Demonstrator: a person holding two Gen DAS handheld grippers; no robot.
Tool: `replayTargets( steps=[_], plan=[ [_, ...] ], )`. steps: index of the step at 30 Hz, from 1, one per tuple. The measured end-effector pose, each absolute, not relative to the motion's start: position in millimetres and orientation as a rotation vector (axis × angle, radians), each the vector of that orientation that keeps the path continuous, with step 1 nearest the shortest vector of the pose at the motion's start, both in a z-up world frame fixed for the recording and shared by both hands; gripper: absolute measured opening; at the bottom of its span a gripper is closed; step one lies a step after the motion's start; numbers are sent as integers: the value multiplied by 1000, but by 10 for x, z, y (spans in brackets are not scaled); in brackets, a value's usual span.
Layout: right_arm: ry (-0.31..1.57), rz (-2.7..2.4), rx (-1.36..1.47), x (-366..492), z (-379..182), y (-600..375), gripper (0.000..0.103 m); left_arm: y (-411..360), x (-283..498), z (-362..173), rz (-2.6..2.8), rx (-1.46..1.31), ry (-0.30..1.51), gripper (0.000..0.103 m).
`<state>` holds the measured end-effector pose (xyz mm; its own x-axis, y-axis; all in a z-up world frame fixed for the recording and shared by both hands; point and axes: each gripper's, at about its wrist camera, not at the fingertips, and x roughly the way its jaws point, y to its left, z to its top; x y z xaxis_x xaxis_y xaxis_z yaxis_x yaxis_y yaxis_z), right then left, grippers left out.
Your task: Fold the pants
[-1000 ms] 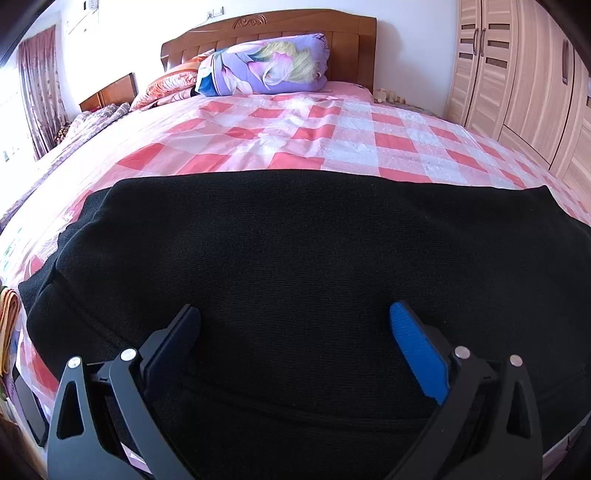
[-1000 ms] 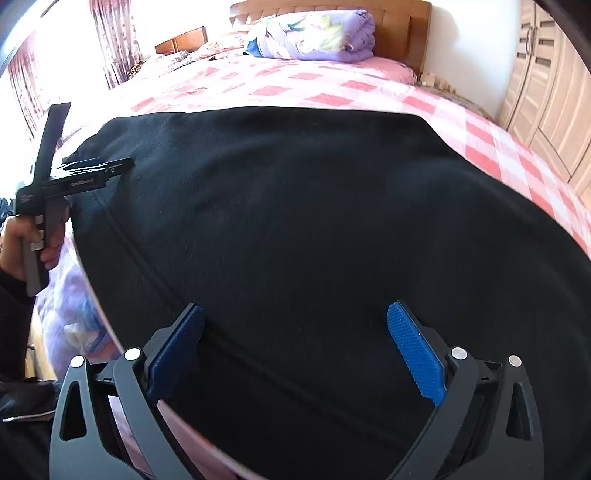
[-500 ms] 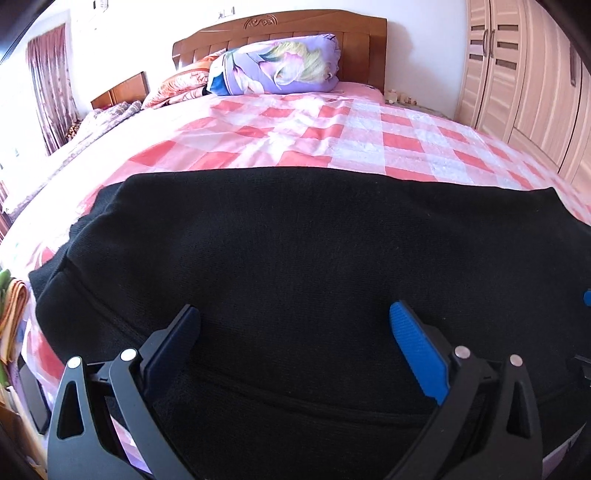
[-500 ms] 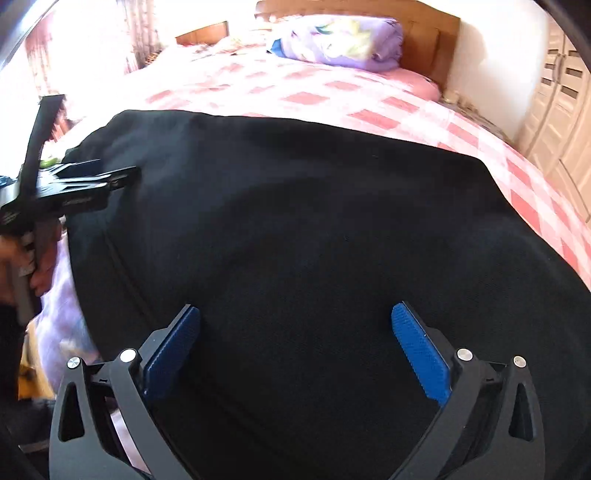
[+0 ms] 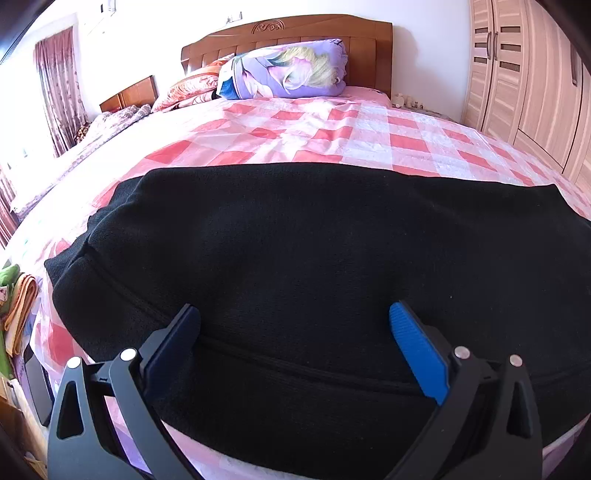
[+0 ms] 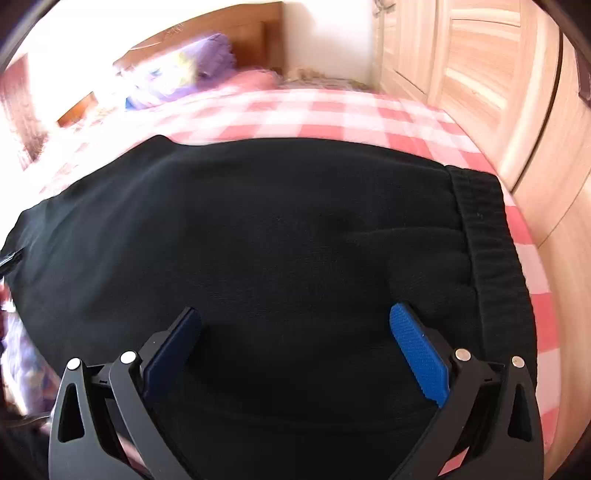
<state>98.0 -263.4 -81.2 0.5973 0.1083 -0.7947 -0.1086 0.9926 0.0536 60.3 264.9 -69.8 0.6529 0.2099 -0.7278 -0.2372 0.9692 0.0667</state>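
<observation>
Black knit pants (image 5: 314, 251) lie spread flat across the near part of a bed with a pink checked sheet (image 5: 332, 125). In the left wrist view my left gripper (image 5: 295, 325) hovers open over the pants near a long seam, nothing between its blue pads. The right wrist view shows the same pants (image 6: 258, 229) with the ribbed waistband (image 6: 487, 236) at the right end. My right gripper (image 6: 295, 325) is open just above the cloth, left of that waistband. Neither gripper holds any fabric.
A purple floral rolled quilt (image 5: 288, 70) and pillows sit by the wooden headboard (image 5: 288, 33). Light wooden wardrobe doors (image 5: 535, 74) line the right side. Folded cloths (image 5: 14, 302) lie beside the bed at the left. The far half of the sheet is bare.
The right gripper has swung right along the pants, bringing the waistband end into view; the other gripper has dropped out of its frame. The left gripper has shifted slightly right.
</observation>
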Motion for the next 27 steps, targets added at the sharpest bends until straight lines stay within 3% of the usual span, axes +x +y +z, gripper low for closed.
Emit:
replayTargets(
  steps=[7, 13, 19, 24, 27],
  plan=[
    [975, -83, -32, 1086, -698, -2332, 98, 2597, 579, -596, 325, 2, 837, 102],
    [862, 301, -90, 1138, -380, -904, 98, 2734, 406, -538, 329, -3, 760, 102],
    [803, 674, -292, 1046, -305, 833, 98, 3513, -120, -317, 348, -318, 598, 102],
    [724, 869, -432, 862, -285, 1902, 98, 4482, -596, -556, 452, -717, 581, 101],
    [709, 936, -499, 779, -348, 2328, 98, 4687, -762, -621, 455, -768, 582, 100]
  ],
)
